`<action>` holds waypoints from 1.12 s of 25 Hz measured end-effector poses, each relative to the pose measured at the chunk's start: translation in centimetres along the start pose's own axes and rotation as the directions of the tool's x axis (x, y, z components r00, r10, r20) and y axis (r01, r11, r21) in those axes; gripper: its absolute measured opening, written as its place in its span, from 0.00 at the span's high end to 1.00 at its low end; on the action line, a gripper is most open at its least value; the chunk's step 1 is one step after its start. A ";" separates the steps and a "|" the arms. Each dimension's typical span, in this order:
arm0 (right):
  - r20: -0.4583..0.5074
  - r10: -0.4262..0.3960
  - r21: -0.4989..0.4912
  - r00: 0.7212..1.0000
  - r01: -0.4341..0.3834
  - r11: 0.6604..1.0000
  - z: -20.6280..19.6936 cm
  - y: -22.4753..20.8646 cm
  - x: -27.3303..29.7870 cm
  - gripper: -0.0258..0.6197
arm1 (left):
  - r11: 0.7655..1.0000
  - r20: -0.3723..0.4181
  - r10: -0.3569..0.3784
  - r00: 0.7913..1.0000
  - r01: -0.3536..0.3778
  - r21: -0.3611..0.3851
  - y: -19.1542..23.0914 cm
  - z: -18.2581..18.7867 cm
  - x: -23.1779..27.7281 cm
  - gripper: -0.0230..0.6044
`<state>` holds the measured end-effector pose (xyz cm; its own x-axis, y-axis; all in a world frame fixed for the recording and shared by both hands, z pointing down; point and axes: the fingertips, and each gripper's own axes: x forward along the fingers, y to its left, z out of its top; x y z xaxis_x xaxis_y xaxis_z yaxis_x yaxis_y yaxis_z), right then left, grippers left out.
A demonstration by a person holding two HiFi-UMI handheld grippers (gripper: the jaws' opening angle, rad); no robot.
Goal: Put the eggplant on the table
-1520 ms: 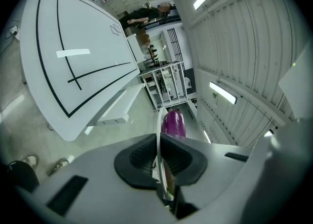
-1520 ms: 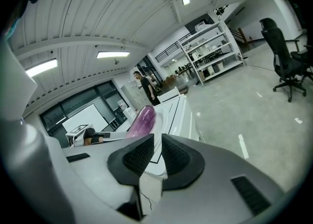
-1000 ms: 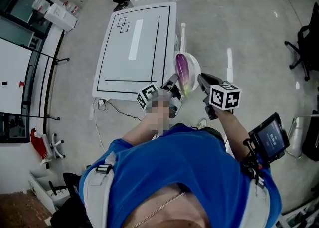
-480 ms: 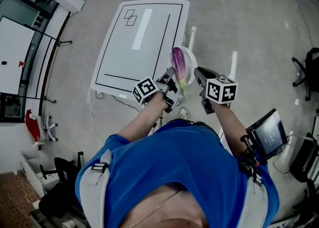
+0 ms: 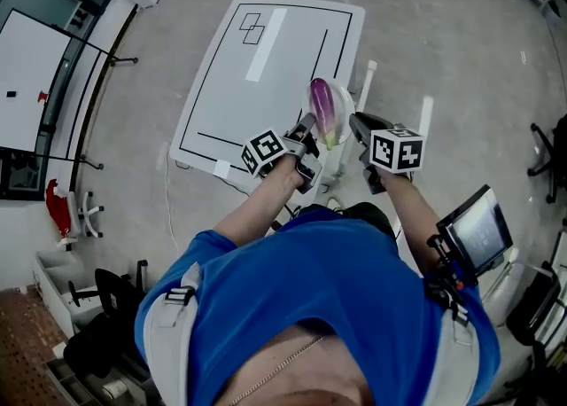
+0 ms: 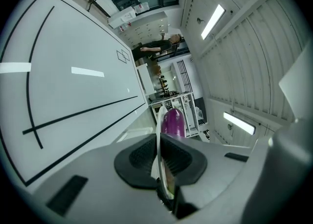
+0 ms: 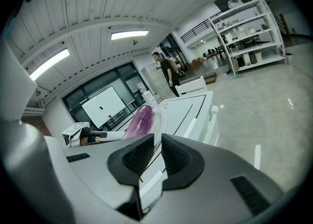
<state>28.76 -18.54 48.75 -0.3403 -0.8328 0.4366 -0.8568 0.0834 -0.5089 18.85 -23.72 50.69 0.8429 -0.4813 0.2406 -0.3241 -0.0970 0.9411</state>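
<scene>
Above the tabletop's (image 5: 257, 85) near corner, the left tongs (image 5: 306, 127) and right tongs (image 5: 356, 123) each pinch the plate (image 6: 157, 135) carrying the eggplant (image 5: 322, 110), best kept level while lowering onto the tabletop.

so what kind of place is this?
Probably an open lab or test hall, not a home: a bare polished concrete floor, a white table marked with black lines standing alone, and open storage shelves under strip lights.
</scene>
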 end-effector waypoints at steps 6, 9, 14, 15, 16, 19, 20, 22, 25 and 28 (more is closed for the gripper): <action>-0.031 0.033 -0.025 0.999 -0.034 0.999 1.4 1.2 1.7 0.89 | 1.000 0.057 0.008 0.998 -0.008 -0.014 -0.4 2.0 -0.8 0.92; -0.051 0.058 -0.044 0.997 -0.060 0.997 3.1 0.5 3.3 0.89 | 1.000 0.092 0.015 0.996 -0.014 -0.014 -0.5 3.6 0.5 0.92; -0.093 0.104 -0.074 0.990 -0.111 0.991 5.5 -0.3 6.4 0.89 | 0.999 0.164 0.035 0.986 -0.033 -0.012 -0.4 6.5 2.4 0.92; -0.103 0.112 -0.077 0.988 -0.120 0.990 5.9 -0.5 7.1 0.89 | 0.999 0.176 0.043 0.983 -0.041 -0.014 -0.2 6.9 2.8 0.92; -0.113 0.119 -0.081 0.986 -0.129 0.988 6.2 -0.7 7.7 0.89 | 0.999 0.188 0.051 0.981 -0.048 -0.019 0.0 7.4 3.2 0.92; -0.144 0.137 -0.090 0.980 -0.150 0.985 6.8 -1.4 9.5 0.89 | 0.997 0.217 0.074 0.973 -0.068 -0.035 0.8 8.4 4.2 0.92; -0.155 0.141 -0.091 0.978 -0.157 0.983 7.0 -1.9 10.3 0.89 | 0.996 0.224 0.083 0.971 -0.076 -0.040 1.2 8.8 4.7 0.92; -0.178 0.149 -0.092 0.973 -0.167 0.982 7.3 -3.1 12.3 0.89 | 0.995 0.236 0.101 0.966 -0.093 -0.047 2.3 9.8 6.2 0.92; -0.211 0.155 -0.094 0.965 -0.178 0.980 7.4 -4.5 14.9 0.89 | 0.991 0.254 0.127 0.959 -0.114 -0.063 4.0 11.0 7.7 0.92; -0.238 0.161 -0.097 0.958 -0.188 0.977 7.2 -4.2 15.4 0.89 | 0.989 0.267 0.146 0.953 -0.131 -0.072 4.5 11.2 7.4 0.92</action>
<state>29.85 -35.67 52.28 -0.5560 -0.6543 0.5126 -0.8108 0.2913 -0.5077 18.83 -37.44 54.02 0.6410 -0.7054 0.3026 -0.3999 0.0296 0.9161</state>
